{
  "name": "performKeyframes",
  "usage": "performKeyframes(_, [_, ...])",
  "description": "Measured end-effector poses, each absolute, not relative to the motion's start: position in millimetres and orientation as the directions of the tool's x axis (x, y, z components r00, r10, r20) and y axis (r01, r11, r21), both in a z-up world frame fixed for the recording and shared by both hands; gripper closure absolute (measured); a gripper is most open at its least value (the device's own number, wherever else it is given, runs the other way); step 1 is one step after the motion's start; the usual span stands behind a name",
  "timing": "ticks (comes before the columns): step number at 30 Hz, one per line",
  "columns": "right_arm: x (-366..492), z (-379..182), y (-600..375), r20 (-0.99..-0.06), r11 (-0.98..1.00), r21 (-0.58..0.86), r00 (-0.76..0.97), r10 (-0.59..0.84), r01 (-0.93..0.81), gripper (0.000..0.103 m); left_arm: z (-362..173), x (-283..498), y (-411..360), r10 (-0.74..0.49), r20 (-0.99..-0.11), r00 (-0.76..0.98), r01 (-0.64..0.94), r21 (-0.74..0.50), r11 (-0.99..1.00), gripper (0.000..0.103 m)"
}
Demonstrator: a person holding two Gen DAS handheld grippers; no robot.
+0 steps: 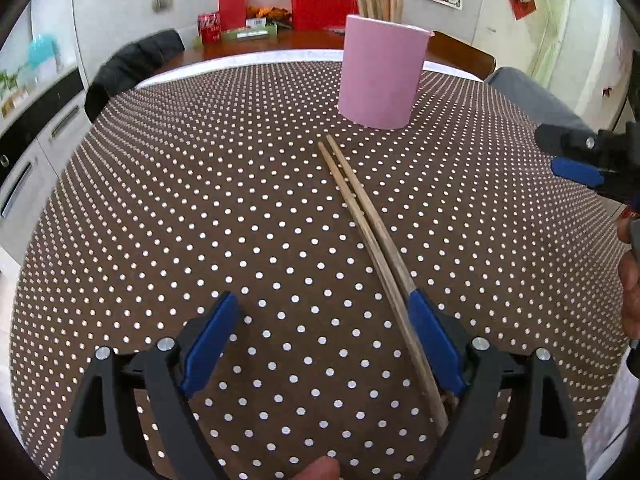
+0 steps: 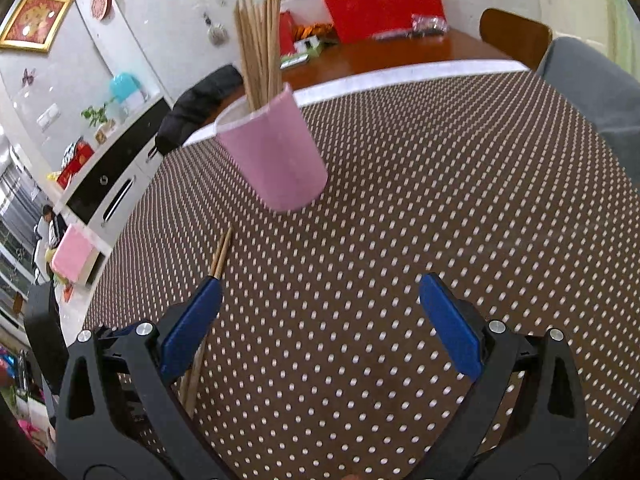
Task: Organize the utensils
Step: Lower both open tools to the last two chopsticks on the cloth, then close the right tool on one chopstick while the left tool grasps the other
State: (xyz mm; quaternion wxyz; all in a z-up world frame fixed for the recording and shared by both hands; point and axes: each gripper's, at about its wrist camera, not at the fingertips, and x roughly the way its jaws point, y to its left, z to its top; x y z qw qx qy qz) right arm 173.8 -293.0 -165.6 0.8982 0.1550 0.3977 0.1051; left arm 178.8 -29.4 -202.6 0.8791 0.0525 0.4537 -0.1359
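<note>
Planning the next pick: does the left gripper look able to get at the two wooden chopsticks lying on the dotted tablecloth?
Probably yes: the left gripper is open, and the two wooden chopsticks lie unobstructed just by its right finger.

On the dotted tablecloth [image 1: 200, 200]: two loose chopsticks [image 1: 360, 216], lying side by side. One pink cup [image 1: 380, 72], holding a bundle of upright chopsticks [image 2: 260, 48] too crowded to count. Two grippers: left gripper [image 1: 320, 312], right gripper [image 2: 320, 300].
</note>
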Motion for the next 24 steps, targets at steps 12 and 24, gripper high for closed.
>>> performKeyframes(12, [131, -197, -234, -0.771, 0.939, 0.253, 0.539, 0.34, -0.231, 0.006, -197, 192, -26, -0.155, -0.811, 0.564, 0.286, 0.016, 0.958, 0.017])
performKeyframes(24, [111, -207, -172, -0.793, 0.928, 0.011, 0.563, 0.235, -0.372, 0.015, -197, 205, -14, -0.169, -0.82, 0.547, 0.284, -0.008, 0.959, 0.017])
